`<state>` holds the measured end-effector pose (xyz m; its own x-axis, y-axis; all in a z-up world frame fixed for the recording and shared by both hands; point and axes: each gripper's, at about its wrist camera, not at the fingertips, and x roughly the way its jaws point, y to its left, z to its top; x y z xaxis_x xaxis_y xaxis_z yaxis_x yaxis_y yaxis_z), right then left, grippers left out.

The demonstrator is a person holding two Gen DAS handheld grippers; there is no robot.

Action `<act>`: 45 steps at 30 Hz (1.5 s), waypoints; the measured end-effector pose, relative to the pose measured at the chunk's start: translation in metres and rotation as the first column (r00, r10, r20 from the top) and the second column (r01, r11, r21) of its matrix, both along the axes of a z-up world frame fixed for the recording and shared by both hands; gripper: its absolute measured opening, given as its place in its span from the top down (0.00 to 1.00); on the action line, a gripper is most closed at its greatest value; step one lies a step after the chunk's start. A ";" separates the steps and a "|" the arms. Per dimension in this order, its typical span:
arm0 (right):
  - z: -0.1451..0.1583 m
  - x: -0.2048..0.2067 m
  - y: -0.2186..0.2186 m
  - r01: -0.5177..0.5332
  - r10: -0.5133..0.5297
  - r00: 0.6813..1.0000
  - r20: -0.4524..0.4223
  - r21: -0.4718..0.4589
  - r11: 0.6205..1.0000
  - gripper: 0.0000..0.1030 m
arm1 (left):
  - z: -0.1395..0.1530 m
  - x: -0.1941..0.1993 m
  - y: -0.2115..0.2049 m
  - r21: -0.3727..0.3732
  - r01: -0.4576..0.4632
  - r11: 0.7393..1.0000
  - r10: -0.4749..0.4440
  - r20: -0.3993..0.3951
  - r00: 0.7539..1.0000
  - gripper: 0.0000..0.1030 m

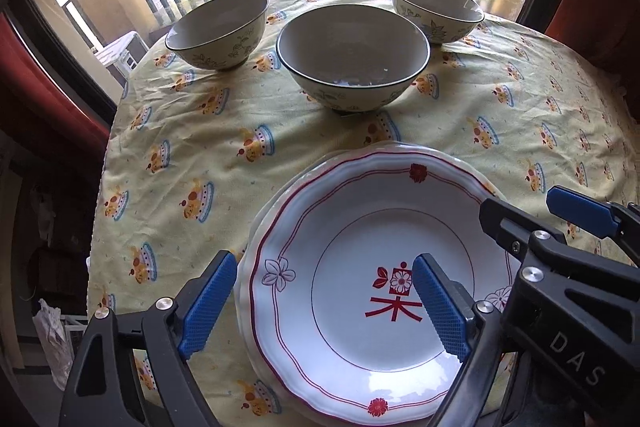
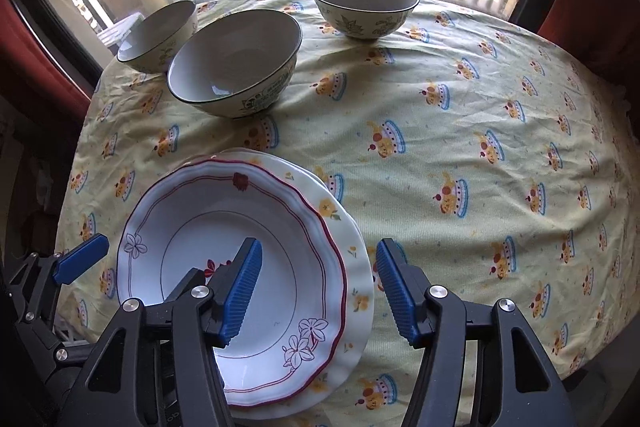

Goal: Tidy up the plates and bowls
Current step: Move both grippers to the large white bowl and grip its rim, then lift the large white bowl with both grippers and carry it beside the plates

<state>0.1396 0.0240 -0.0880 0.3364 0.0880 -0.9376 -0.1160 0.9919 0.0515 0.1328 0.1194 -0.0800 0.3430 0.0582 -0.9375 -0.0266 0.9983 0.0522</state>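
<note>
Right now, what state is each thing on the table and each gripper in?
Red-rimmed white plate: stacked on the yellow-flowered plate.
Yellow-flowered white plate: underneath, flat on the yellow printed tablecloth.
Three floral ceramic bowls: upright, separate, unstacked.
Left gripper: open, fingers straddling the plates' rim.
Right gripper: open, likewise.

Three bowls, two stacked plates
</note>
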 end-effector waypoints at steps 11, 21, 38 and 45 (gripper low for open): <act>0.031 0.069 0.017 -0.017 0.012 0.995 0.103 0.049 0.999 0.39 | 0.028 0.065 0.019 -0.002 -0.076 0.997 0.076 0.124 0.989 0.12; 0.017 0.135 0.023 0.007 -0.014 0.995 0.096 0.074 0.997 0.39 | 0.009 0.120 0.025 0.016 -0.096 0.995 0.093 0.130 0.987 0.20; -0.029 0.176 0.040 -0.006 0.006 1.000 0.007 0.049 0.999 0.71 | -0.032 0.155 0.028 -0.032 -0.083 0.996 0.084 0.019 0.996 0.65; -0.029 0.177 0.037 0.003 -0.003 1.000 0.007 0.030 1.000 0.80 | -0.032 0.158 0.025 -0.015 -0.075 0.997 0.075 0.004 0.997 0.68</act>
<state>0.3167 0.0614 -0.1167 0.3429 0.1148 -0.9323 -0.1136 0.9903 0.0802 0.2906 0.1442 -0.1123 0.3425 0.0703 -0.9369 -0.1017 0.9941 0.0375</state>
